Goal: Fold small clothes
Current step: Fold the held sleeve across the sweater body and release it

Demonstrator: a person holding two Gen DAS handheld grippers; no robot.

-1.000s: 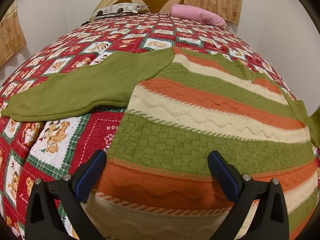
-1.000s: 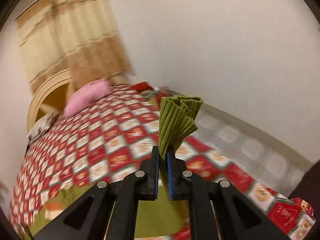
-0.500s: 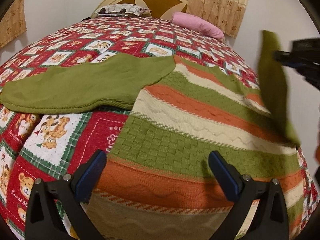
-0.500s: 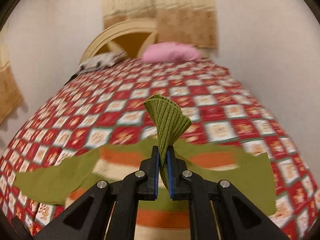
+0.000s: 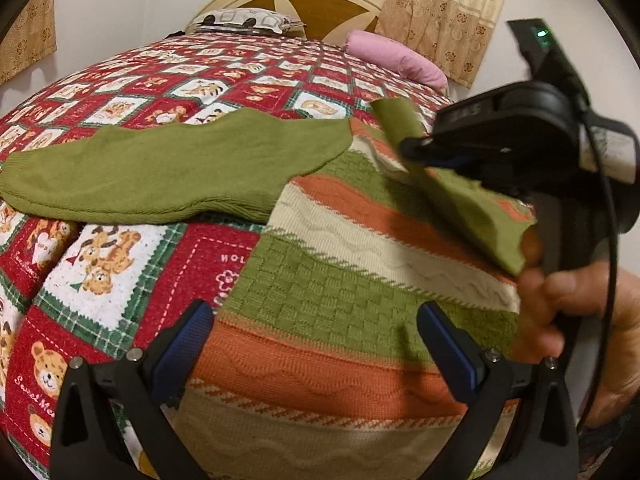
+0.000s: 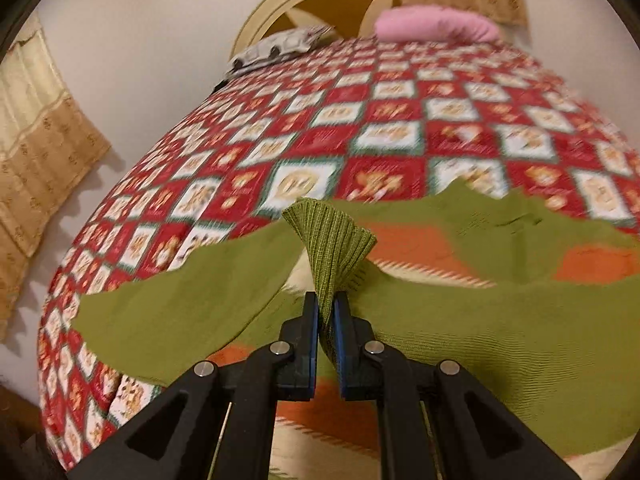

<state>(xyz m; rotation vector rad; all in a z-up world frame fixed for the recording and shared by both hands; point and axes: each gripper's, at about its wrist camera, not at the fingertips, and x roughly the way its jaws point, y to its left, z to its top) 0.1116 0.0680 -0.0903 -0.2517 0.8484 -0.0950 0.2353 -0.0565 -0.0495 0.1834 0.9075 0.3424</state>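
A small knitted sweater [image 5: 340, 280] with green, orange and cream stripes lies flat on the bed. Its left green sleeve [image 5: 168, 168] stretches out to the left. My left gripper [image 5: 316, 340] hovers open just above the sweater's lower part, nothing between its fingers. My right gripper [image 6: 326, 320] is shut on the ribbed cuff [image 6: 332, 244] of the right green sleeve [image 6: 500, 320], which it holds over the sweater's body. In the left wrist view the right gripper [image 5: 416, 152] comes in from the right with that sleeve [image 5: 472, 208] hanging under it.
The bed has a red and white checked quilt [image 5: 104, 264] with bear pictures. A pink pillow [image 5: 396, 60] and a patterned pillow [image 5: 248, 20] lie by the headboard [image 5: 304, 0]. Curtains [image 5: 440, 12] hang behind. A person's hand [image 5: 568, 312] grips the right tool.
My right gripper has swung in from the bed's right side and sunk over the sweater, pulling the right sleeve across the body. The left gripper has stayed put, open.
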